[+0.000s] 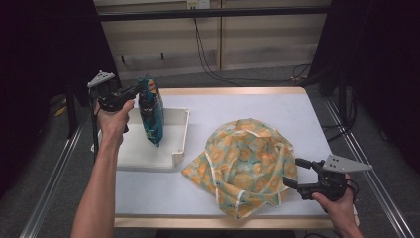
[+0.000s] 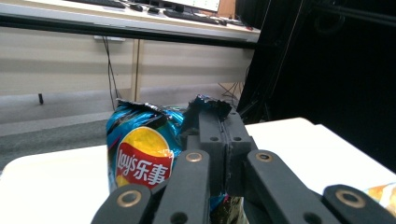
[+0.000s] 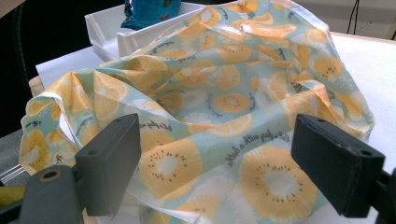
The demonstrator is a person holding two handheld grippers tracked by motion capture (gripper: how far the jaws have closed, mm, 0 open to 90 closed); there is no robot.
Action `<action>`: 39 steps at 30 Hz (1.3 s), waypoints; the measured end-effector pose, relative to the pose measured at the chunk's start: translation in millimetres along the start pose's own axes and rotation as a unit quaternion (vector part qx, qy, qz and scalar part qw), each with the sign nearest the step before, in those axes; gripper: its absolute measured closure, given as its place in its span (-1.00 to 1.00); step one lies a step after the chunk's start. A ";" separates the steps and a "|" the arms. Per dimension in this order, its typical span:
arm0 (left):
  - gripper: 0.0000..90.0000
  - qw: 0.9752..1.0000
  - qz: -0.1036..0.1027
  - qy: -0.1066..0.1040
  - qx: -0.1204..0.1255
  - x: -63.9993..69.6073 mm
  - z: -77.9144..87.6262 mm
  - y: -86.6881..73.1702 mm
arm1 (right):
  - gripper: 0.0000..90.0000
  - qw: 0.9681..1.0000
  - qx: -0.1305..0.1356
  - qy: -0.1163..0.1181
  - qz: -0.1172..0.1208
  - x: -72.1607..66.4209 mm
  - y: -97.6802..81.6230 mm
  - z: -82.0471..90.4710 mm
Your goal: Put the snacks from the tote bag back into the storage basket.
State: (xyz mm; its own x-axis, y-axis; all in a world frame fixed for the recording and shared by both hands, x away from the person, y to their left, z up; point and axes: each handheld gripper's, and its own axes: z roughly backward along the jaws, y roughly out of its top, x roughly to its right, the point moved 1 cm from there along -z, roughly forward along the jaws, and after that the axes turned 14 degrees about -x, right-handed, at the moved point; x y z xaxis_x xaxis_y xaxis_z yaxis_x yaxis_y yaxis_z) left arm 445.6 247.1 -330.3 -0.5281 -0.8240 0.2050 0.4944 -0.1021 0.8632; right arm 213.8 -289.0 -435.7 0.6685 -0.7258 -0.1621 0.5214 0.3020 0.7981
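Above white tray (image 1: 174, 154), held chip bag (image 1: 151, 113)

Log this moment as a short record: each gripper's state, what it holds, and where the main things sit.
left gripper: shut on the top edge of the chip bag
chip bag: blue, upright, hanging over the white tray
right gripper: open, at the near right edge of the fruit-print bag, not gripping it
fruit-print bag: crumpled on the table, right of the tray
tray: white, on the table's left side
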 end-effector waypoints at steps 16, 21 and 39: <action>0.99 1.000 0.004 0.013 0.014 0.3 -3.7 -5.3 | -0.65 1.000 -0.003 0.003 0.006 -0.2 1.7 -3.8; 0.98 1.000 -0.004 -0.006 0.015 11.3 -23.0 -6.9 | -0.65 1.000 -0.004 0.003 0.002 1.0 1.0 -3.7; 0.94 0.998 -0.034 -0.060 -0.010 40.7 -83.7 -10.8 | -0.65 1.000 0.000 0.013 0.001 5.5 -0.3 -4.4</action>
State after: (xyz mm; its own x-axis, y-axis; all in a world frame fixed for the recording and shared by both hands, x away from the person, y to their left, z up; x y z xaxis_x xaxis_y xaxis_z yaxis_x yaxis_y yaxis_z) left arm 476.5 168.1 -369.8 -0.6394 -0.7423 0.2003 0.4670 -0.1680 0.8682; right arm 219.6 -290.3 -439.4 0.6827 -0.7095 -0.1749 0.5202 0.3037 0.7982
